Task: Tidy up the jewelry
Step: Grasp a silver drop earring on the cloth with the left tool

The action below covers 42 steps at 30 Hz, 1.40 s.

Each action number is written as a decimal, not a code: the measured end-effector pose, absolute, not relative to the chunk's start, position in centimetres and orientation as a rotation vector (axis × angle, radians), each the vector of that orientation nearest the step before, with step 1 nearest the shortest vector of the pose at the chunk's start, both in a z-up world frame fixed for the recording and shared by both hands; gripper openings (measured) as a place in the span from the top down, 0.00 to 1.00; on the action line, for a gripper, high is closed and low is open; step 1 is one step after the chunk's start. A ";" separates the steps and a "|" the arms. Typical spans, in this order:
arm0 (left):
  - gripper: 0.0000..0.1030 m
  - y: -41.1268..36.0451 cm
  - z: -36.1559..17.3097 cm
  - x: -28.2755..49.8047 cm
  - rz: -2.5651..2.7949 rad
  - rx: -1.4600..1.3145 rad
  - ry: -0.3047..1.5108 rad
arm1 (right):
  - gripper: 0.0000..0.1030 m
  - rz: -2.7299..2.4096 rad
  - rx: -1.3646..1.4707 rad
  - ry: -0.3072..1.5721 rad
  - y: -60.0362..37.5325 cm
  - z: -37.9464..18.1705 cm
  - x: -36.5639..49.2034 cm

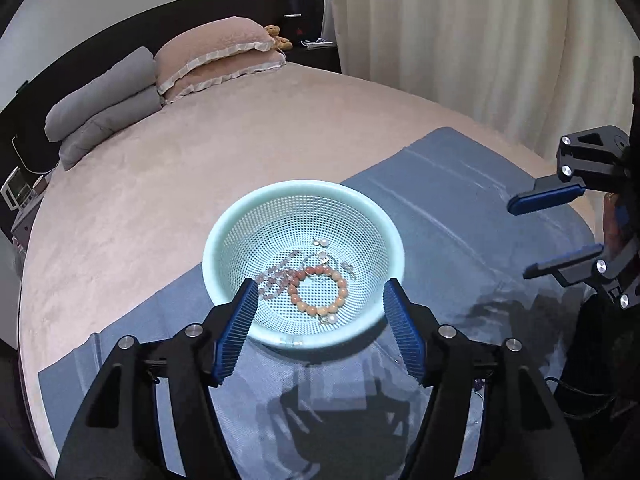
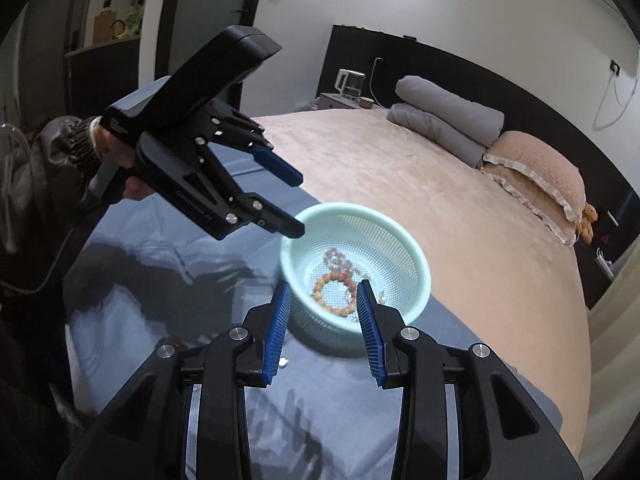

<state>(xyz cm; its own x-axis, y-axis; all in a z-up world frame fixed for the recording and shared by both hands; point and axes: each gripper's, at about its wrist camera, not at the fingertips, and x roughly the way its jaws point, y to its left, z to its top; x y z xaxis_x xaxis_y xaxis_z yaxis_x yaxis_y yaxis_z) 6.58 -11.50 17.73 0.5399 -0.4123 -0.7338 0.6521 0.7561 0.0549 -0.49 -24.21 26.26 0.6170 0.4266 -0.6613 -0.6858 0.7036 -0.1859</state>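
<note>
A mint-green mesh basket [image 1: 304, 185] [image 2: 344, 207] sits on a blue cloth [image 1: 460, 208] spread over the bed. Inside it lie an orange bead bracelet [image 1: 293, 291] [image 2: 318, 290], a pale pink bead bracelet [image 1: 276, 272] [image 2: 338, 260] and small pearl pieces [image 1: 322, 243]. My left gripper [image 1: 321, 284] [image 2: 299, 206] hovers over the basket's near rim, open, with nothing between its fingers. My right gripper [image 2: 324, 284] [image 1: 524, 238] hangs open beside the basket, also holding nothing. A small shiny piece [image 2: 284, 362] lies on the cloth under the right gripper.
The bed is covered by a beige blanket [image 1: 180, 168]. Grey and pink pillows [image 1: 168, 76] are stacked at the headboard. A curtain [image 1: 480, 40] hangs along one side. A person's hand and dark sleeve [image 2: 60, 160] hold the left gripper. A nightstand with a kettle [image 2: 350, 84] stands behind the bed.
</note>
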 end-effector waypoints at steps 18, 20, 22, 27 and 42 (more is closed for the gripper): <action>0.27 -16.2 6.0 1.5 -0.784 0.425 0.979 | 0.66 0.853 -0.466 0.758 -21.7 15.0 -10.4; 0.27 -16.5 5.3 2.3 -0.806 0.407 0.999 | 0.66 0.866 -0.458 0.771 -21.3 14.1 -10.1; 0.29 -16.8 4.5 3.0 -0.822 0.404 1.013 | 0.66 0.878 -0.466 0.781 -21.0 13.1 -9.8; 0.40 -17.3 2.6 4.9 -0.841 0.386 1.051 | 0.66 0.875 -0.467 0.812 -20.8 11.0 -8.7; 0.87 -18.3 0.7 4.3 -0.882 0.443 1.009 | 0.97 0.872 -0.444 0.909 -20.9 8.8 -8.4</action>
<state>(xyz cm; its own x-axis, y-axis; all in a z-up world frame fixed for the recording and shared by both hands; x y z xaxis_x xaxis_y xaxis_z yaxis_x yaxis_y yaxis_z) 4.28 -18.35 0.70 0.2415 -0.4281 -0.8709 0.8058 0.5886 -0.0659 -8.38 -20.95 8.80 0.3179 0.4611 -0.8285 -0.8083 0.5885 0.0173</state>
